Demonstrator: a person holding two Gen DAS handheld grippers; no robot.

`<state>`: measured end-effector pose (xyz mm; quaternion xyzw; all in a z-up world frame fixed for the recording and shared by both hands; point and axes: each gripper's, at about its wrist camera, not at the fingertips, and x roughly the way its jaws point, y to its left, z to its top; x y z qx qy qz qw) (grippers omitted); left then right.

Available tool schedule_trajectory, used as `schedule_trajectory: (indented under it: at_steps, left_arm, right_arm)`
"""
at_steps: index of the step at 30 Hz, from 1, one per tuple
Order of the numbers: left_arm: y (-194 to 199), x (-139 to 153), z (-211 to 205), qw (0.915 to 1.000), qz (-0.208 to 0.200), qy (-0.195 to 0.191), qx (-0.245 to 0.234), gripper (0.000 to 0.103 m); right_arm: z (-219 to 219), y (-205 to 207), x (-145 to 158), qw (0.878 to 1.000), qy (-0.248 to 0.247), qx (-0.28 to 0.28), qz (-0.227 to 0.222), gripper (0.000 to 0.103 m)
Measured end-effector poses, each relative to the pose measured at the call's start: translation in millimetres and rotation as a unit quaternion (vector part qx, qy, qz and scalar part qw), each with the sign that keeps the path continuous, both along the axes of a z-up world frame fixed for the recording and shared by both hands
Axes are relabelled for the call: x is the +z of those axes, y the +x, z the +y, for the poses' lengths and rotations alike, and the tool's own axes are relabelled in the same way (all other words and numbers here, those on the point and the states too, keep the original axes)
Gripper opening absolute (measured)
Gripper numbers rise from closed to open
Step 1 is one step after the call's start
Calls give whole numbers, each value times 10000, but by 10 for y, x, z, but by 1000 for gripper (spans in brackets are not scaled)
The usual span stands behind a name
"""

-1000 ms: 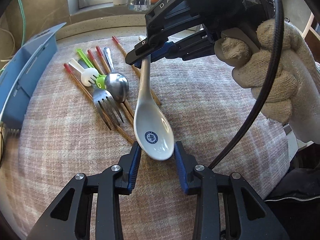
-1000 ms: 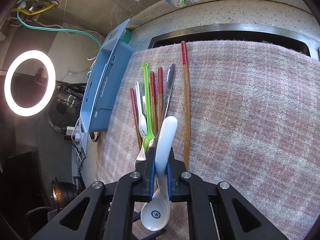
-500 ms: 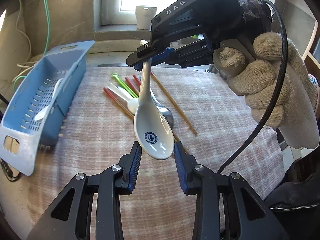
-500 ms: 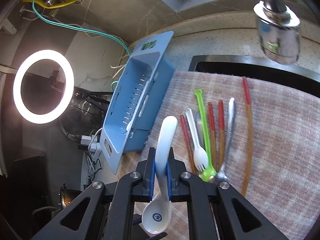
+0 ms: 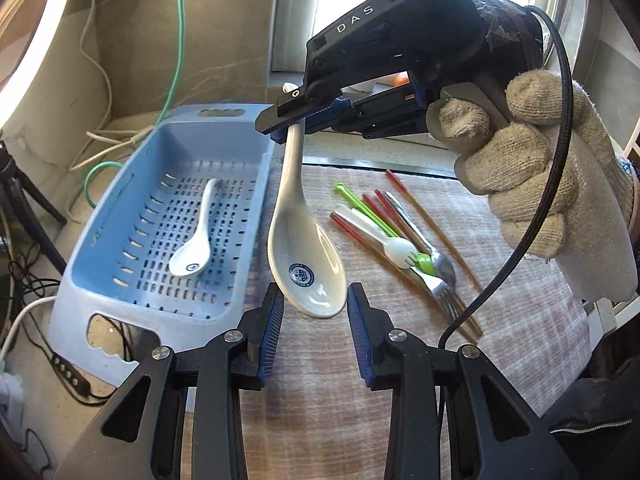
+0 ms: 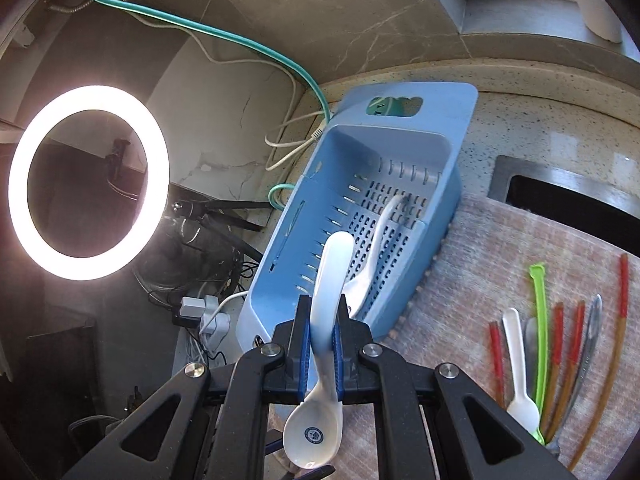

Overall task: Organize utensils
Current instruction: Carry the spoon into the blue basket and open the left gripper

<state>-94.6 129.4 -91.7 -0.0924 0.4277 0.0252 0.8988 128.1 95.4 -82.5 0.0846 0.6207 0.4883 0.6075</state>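
My right gripper [image 6: 321, 344] is shut on the handle of a white ceramic spoon [image 6: 326, 320] and holds it in the air, bowl hanging down; it also shows in the left wrist view [image 5: 306, 258]. My left gripper [image 5: 315, 314] is open, its fingers on either side of the spoon's bowl, not touching it. A blue slotted basket [image 5: 116, 264] stands at the left and holds another white spoon [image 5: 192, 258]. It also shows in the right wrist view [image 6: 452, 152].
Several utensils lie fanned on the checked mat [image 5: 320, 380]: red-tipped chopsticks [image 5: 430, 212], a green fork [image 5: 372, 212], a white plastic fork [image 5: 384, 236], a metal fork [image 5: 442, 298]. A ring light [image 6: 86, 182] and cables [image 5: 176, 60] are at the left. A sink edge [image 6: 568, 196] lies behind.
The right gripper has carried the spoon up and left, from over the utensil pile to beside the blue basket. The left gripper has followed it, still open around the bowl.
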Motion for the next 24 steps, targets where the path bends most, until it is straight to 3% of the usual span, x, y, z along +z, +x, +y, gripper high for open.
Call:
schedule_trajectory:
  at_steps: [12,14,16,17,19,24]
  left_arm:
    - [147,-181,602,9993,184,-74,322,31]
    - [164,-201,624,9992,226,7,330,31]
    - [169,-199,652,9988,254,66,403,31]
    - [165,-191,669,9987,257,28,429,32]
    - [150,-170,707,9984,227,-1,514,40]
    - [102,-127,728,9978,165,-86,637,41]
  right_arm:
    - [657,69,-215,9997,-219,74,-112,10]
    - [716,71,-235,9989,-371,85,-265,15]
    - [746,62,-249,9974,-546,93,-469,51]
    - [743,60,-244,9965,-595,62,-581,58]
    - [712,61,-224,9952,-618,61,-760,60]
    - [602,79,-206,9943,-634,92,-856,60]
